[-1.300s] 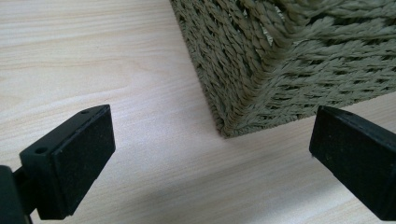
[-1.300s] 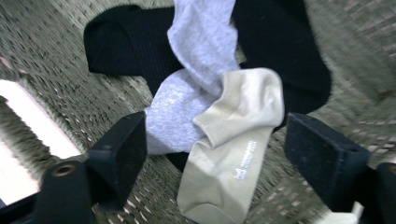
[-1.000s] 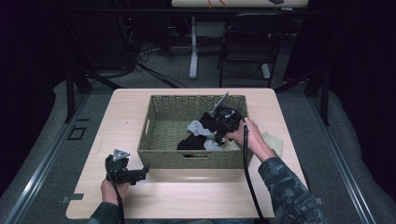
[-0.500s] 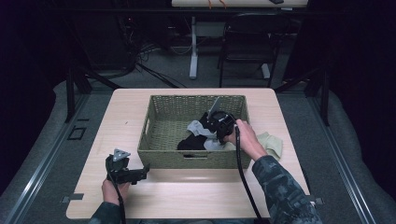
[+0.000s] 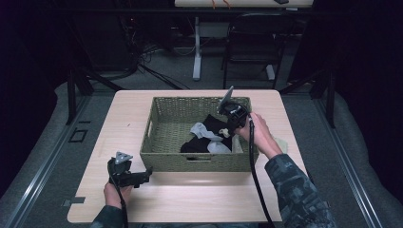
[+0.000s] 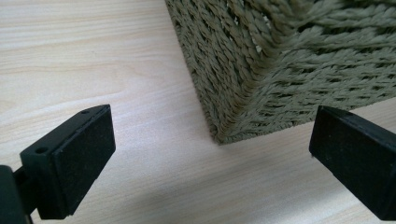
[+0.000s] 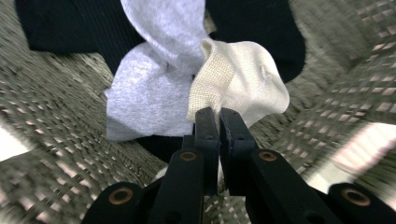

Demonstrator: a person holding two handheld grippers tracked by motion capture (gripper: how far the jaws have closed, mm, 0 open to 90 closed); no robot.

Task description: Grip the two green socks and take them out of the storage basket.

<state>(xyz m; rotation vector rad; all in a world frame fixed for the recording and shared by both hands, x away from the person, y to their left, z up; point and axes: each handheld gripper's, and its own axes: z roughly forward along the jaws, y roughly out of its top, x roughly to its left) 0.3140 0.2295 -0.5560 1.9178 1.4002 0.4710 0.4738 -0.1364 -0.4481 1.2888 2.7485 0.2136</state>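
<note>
Woven basket [image 5: 164,142] holds black, grey and cream socks | right gripper [image 7: 218,116] pinched nearly shut on cream sock [image 7: 243,84] cuff | left gripper [image 6: 210,154] wide open, empty, beside basket corner | lift slowly so the grey sock [image 7: 149,93] drops free.

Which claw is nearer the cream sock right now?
The right. The right claw is inside the basket with its jaws shut on the cream sock. The left claw rests on the table outside the basket's near left corner, jaws open.
</note>
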